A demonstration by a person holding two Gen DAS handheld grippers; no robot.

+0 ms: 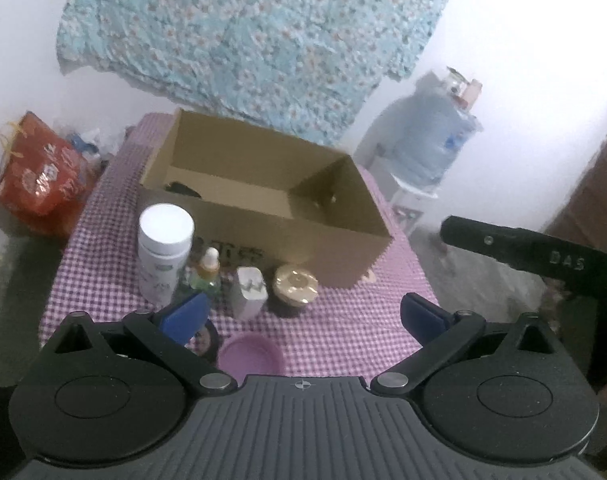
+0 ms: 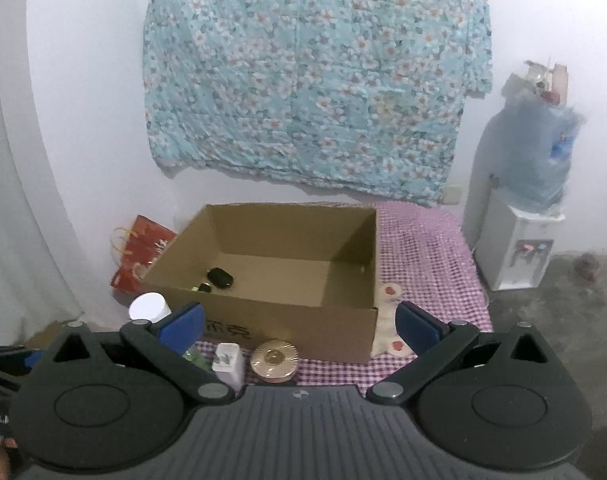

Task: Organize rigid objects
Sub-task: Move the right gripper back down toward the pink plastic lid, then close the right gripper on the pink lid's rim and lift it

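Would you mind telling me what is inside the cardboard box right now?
The cardboard box holds a small black case and a smaller dark item beside it, near the left end. The rest of the visible floor is bare; the near wall hides the strip just behind it.

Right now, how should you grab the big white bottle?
Grip the white bottle around its round body below the cap, coming from the near side with the left gripper, jaws level. It stands upright, with a dropper bottle close on its right.
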